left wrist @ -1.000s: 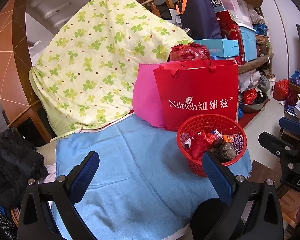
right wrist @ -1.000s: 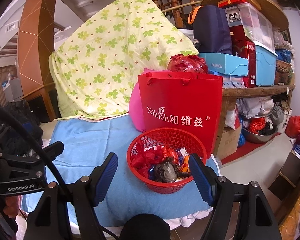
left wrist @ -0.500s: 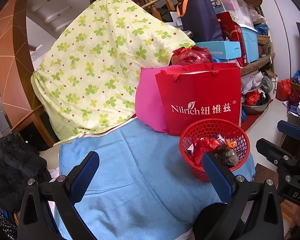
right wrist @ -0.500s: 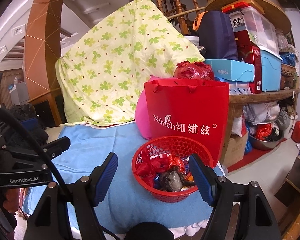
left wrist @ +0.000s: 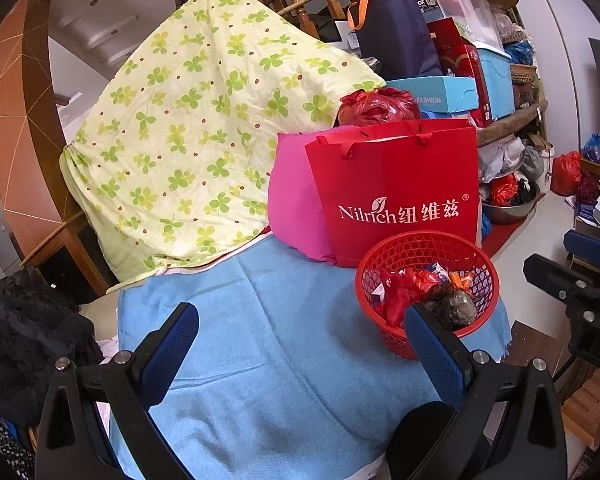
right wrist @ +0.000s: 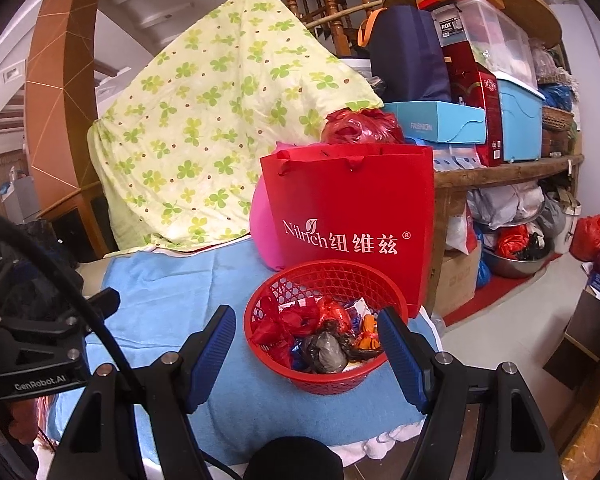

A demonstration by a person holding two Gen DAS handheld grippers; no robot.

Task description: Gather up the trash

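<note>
A red plastic basket (right wrist: 342, 278) (left wrist: 412, 242) stands on the blue cloth (left wrist: 268, 340) (right wrist: 168, 292) near its right edge. It holds several crumpled wrappers: red ones (right wrist: 296, 320), a dark grey wad (right wrist: 328, 350) (left wrist: 456, 306) and orange scraps. My right gripper (right wrist: 306, 342) hangs open just in front of the basket, its blue pads on either side of it and apart from it. Over the bare cloth, left of the basket, my left gripper (left wrist: 300, 344) is open and empty. The other gripper's black body (right wrist: 28, 356) (left wrist: 580, 300) shows at each view's edge.
Behind the basket stands a red paper bag (right wrist: 356, 220) with a pink cushion (left wrist: 296, 204) beside it. A clover-print quilt (left wrist: 204, 128) is draped at the back. Boxes and tubs (right wrist: 496, 92) crowd a wooden shelf on the right. Black fabric (left wrist: 24, 340) lies at the left.
Both views have drifted slightly, so the basket sits a little differently in each. Both grippers stay open and nothing was picked up.
</note>
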